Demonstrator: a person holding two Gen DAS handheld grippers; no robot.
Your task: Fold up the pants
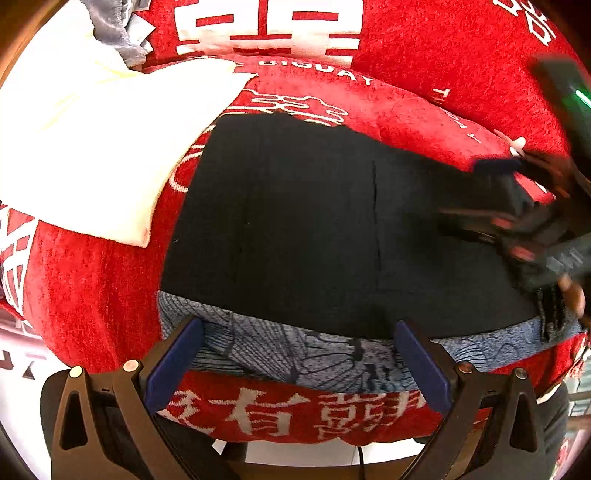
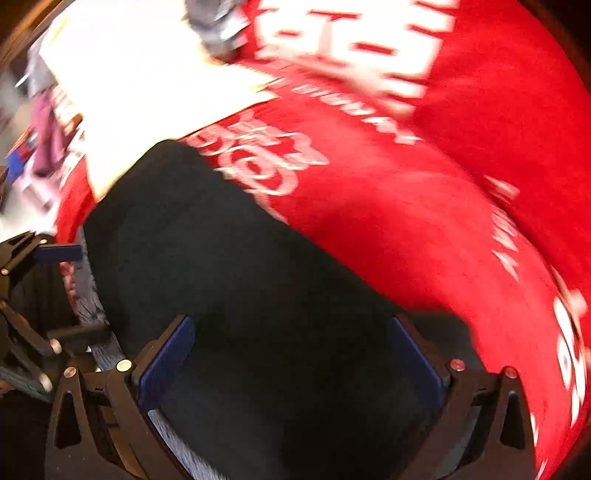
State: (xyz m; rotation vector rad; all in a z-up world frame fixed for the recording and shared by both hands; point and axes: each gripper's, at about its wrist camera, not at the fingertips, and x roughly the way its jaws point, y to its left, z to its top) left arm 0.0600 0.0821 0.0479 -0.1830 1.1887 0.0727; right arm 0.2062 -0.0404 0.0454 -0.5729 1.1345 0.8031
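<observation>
The black pants [image 1: 303,221] lie folded flat on a red cloth with white characters [image 1: 424,55]. Their grey patterned waistband [image 1: 314,354] runs along the near edge. My left gripper [image 1: 299,343] is open, its blue pads [image 1: 177,354] straddling the waistband just above it. My right gripper [image 2: 291,343] is open over the black fabric [image 2: 240,277]; its view is motion-blurred. The right gripper also shows in the left wrist view [image 1: 491,192] at the pants' right edge, jaws apart. The left gripper shows at the left edge of the right wrist view [image 2: 55,253].
A folded white cloth [image 1: 92,140] lies on the red cloth to the far left of the pants, with a grey garment [image 1: 110,29] behind it. The surface's near edge [image 1: 295,417] is right below the waistband. Blurred clutter [image 2: 40,147] sits off the left side.
</observation>
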